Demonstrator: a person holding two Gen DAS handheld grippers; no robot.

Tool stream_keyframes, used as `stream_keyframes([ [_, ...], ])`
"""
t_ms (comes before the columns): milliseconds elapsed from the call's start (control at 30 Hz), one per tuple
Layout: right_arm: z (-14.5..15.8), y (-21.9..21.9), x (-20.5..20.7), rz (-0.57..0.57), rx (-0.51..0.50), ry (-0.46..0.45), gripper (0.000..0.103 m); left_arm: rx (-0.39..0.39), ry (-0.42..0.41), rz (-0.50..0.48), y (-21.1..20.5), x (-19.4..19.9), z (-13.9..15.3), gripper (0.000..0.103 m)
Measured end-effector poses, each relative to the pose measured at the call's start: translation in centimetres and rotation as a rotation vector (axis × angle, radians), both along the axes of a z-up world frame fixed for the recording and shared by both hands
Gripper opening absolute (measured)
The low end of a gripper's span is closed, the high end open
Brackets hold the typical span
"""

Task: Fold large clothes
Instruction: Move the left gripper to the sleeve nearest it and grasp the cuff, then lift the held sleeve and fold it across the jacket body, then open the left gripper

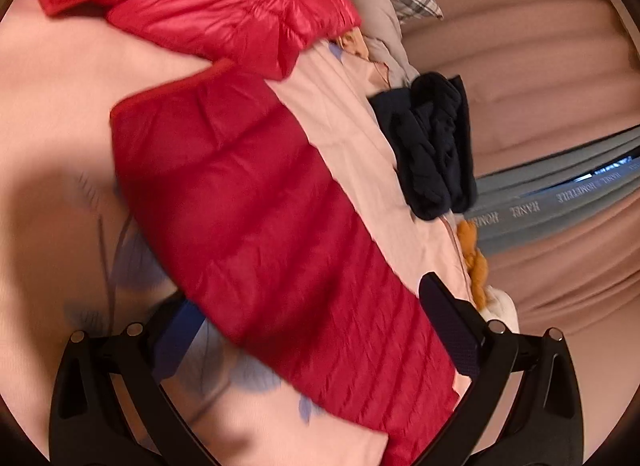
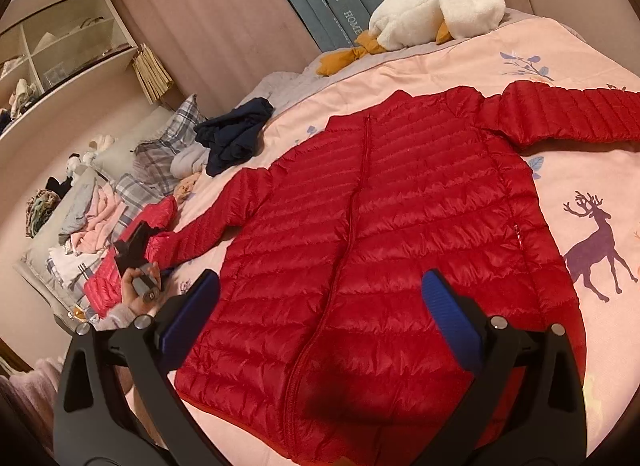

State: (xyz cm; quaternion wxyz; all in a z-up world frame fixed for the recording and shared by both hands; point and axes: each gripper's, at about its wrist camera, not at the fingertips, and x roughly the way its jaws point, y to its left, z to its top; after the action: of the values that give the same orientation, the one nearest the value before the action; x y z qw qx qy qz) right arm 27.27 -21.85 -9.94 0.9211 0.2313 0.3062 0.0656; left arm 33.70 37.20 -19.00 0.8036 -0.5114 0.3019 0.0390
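Pink bedding (image 2: 460, 65) printed with a purple deer (image 2: 600, 242) covers the bed, and a red quilted jacket (image 2: 360, 246) lies flat on it, front up, both sleeves spread out. Above its hem hovers the right gripper (image 2: 320, 298), jaws wide and empty. At the far sleeve (image 1: 260, 205), the left gripper (image 1: 304, 314) straddles the fabric with jaws wide. Beside the jacket sit a dark navy garment (image 2: 236, 133), a white plush goose (image 2: 436, 9) and plaid pillows (image 2: 168, 145). Padded pink wall panels (image 2: 208, 17) and open shelves (image 2: 60, 53) stand behind.
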Motion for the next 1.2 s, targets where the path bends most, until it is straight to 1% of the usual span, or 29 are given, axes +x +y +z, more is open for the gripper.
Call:
stream_keyframes([
  [100,-0.2,0.1,0.5,-0.012,-0.033,0.010,0.101,0.033,0.013,0.036,0.1,0.7,0.2,0.101],
  [133,-0.3,0.1,0.6,-0.015,-0.041,0.012,0.101,0.065,0.038,0.048,-0.1,0.8,0.3,0.098],
  [167,-0.3,0.2,0.6,-0.016,-0.043,0.013,0.101,0.085,0.058,0.053,-0.2,1.3,0.3,0.087],
  [200,-0.5,0.1,0.8,-0.018,-0.042,0.016,0.101,0.106,0.073,0.056,-0.2,1.3,0.3,0.070],
  [233,-0.6,0.1,0.9,-0.018,-0.040,0.018,0.101,0.119,0.090,0.057,-0.2,1.3,0.1,0.059],
  [267,-0.7,0.1,1.0,-0.018,-0.035,0.021,0.101,0.116,0.108,0.057,0.0,1.2,-0.3,0.037],
  [300,-0.9,0.1,1.0,-0.016,-0.030,0.024,0.101,0.110,0.128,0.058,0.4,1.2,-0.7,0.024],
  [333,-1.0,0.1,1.1,-0.013,-0.025,0.028,0.101,0.109,0.134,0.063,0.7,1.0,-1.0,0.020],
  [367,-1.1,0.1,1.1,-0.010,-0.022,0.030,0.101,0.120,0.139,0.057,0.9,0.8,-1.2,0.014],
  [400,-1.2,0.1,1.0,-0.007,-0.022,0.032,0.101,0.145,0.148,0.049,0.9,0.7,-1.0,0.010],
  [500,-1.1,0.1,0.6,-0.008,-0.030,0.025,0.101,0.215,0.153,0.031,0.0,0.6,0.3,0.005],
  [600,-0.7,-0.3,-0.2,-0.017,-0.031,0.008,0.101,0.313,0.093,-0.015,-2.3,0.3,3.5,0.004],
  [633,-0.7,-0.4,-0.3,-0.018,-0.032,0.006,0.101,0.374,0.057,-0.050,-3.9,0.1,5.5,0.004],
  [700,-0.7,-0.6,-0.8,-0.021,-0.032,0.002,0.101,0.440,0.006,-0.106,-6.3,0.1,8.0,0.004],
  [767,-0.7,-0.8,-1.2,-0.021,-0.034,0.001,0.101,0.525,-0.062,-0.189,-10.1,-0.4,11.1,0.004],
  [800,-0.7,-0.9,-1.4,-0.022,-0.036,-0.001,0.101,0.550,-0.083,-0.217,-11.6,-0.4,12.0,0.004],
  [900,-0.6,-1.2,-2.2,-0.027,-0.037,-0.010,0.101,0.624,-0.171,-0.347,-18.4,-1.4,14.9,0.004],
  [967,-0.4,-1.8,-2.8,-0.038,-0.038,-0.018,0.101,0.652,-0.205,-0.423,-22.3,-2.1,15.8,0.004],
  [1033,-0.4,-2.3,-3.3,-0.050,-0.038,-0.019,0.101,0.681,-0.219,-0.501,-26.3,-2.4,16.1,0.004],
  [1100,-0.5,-3.0,-3.8,-0.066,-0.034,-0.017,0.101,0.726,-0.225,-0.572,-30.2,-3.1,15.9,0.004],
  [1133,-0.7,-3.4,-4.0,-0.074,-0.031,-0.013,0.101,0.764,-0.226,-0.614,-32.9,-3.6,15.6,0.004],
  [1167,-0.8,-3.8,-4.1,-0.079,-0.029,-0.010,0.101,0.788,-0.222,-0.636,-34.2,-3.9,15.3,0.004],
  [1200,-0.9,-4.2,-4.3,-0.091,-0.027,-0.002,0.101,0.816,-0.213,-0.672,-36.6,-4.3,14.7,0.004],
])
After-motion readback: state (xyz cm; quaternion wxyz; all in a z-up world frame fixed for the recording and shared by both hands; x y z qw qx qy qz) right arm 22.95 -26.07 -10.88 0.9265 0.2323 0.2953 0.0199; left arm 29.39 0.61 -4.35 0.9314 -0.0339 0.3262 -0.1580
